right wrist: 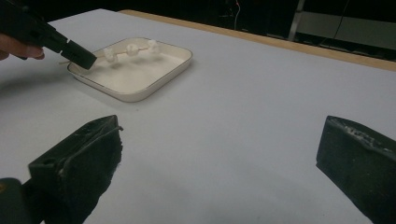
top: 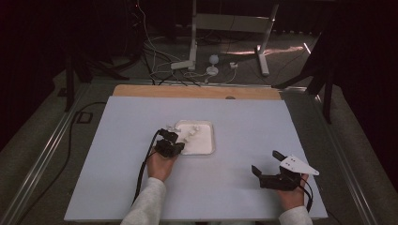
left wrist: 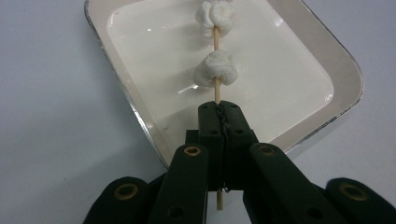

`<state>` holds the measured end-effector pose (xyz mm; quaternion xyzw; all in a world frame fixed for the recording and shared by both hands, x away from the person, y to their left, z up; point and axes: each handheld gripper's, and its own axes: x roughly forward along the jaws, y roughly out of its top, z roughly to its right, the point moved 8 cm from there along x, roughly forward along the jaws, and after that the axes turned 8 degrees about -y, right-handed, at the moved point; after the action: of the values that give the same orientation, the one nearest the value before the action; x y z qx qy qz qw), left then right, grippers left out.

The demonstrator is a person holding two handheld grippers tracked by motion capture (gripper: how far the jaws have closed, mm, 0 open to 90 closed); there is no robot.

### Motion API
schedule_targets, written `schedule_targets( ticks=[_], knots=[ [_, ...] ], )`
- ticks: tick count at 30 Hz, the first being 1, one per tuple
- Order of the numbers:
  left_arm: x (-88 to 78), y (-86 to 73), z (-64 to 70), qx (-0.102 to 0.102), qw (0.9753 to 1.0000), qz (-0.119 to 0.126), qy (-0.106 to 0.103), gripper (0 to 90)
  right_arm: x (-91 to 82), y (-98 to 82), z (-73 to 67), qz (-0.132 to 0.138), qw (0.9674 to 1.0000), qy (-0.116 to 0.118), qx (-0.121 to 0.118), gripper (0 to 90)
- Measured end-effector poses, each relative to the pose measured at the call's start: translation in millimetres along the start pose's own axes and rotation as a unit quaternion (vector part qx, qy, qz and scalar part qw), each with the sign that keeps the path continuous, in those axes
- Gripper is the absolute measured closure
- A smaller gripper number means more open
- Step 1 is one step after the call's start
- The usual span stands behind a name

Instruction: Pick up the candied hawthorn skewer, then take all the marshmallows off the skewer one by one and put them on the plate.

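Left gripper (left wrist: pixel 219 122) has its fingers pinching a wooden skewer (left wrist: pixel 216 91), which sticks out past the fingertips over the white tray (left wrist: pixel 348 70). Two puffy white pieces (left wrist: pixel 215 69) sit threaded just ahead. Right gripper (top: pixel 269 167) hangs over bare worktop (top: pixel 244 122), fingers spread wide, well apart from the tray.

There is one white tray (top: pixel 206 145) on the desk (top: pixel 244 126). One stick (left wrist: pixel 216 91) has three marshmallows (right wrist: pixel 132 49) on it. There are two tongs (top: pixel 170 136).
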<state>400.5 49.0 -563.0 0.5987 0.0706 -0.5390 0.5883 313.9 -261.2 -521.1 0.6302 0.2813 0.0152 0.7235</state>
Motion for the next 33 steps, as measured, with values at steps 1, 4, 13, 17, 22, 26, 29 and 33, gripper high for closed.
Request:
schedule_targets(
  ticks=[1,4,13,17,22,26,29,33],
  knots=[
    [-1.3,0.2,-0.6,0.001,1.0000,0.002,0.000,89.9,0.0,0.0,0.0,0.000,1.0000,0.000,0.000,0.0],
    [-5.2,0.9,-1.7,-0.003,0.9999,0.010,0.000,89.9,0.1,-0.1,0.1,0.000,1.0000,0.000,0.000,0.0],
    [-18.4,6.5,-1.0,-0.011,0.9989,0.044,-0.011,89.8,-0.3,-0.2,1.4,0.000,1.0000,-0.003,0.003,0.0],
    [-25.0,8.2,0.6,-0.007,0.9982,0.057,-0.017,89.8,0.2,-0.1,0.8,0.000,1.0000,-0.002,0.002,0.0],
    [-32.1,8.7,0.6,-0.008,0.9973,0.070,-0.021,89.8,0.4,-0.6,1.5,-0.001,1.0000,-0.002,0.003,0.0],
    [-38.3,9.4,3.4,-0.001,0.9957,0.086,-0.033,89.8,0.2,-0.4,1.5,-0.001,1.0000,-0.003,0.004,0.0],
    [-42.9,9.4,7.4,0.013,0.9940,0.099,-0.044,89.8,0.0,-0.3,1.5,0.000,1.0000,0.000,0.010,0.0],
    [-49.9,7.1,10.5,0.029,0.9922,0.110,-0.049,89.7,-0.1,1.5,1.5,0.006,0.9995,0.011,0.030,0.0]
  ],
)
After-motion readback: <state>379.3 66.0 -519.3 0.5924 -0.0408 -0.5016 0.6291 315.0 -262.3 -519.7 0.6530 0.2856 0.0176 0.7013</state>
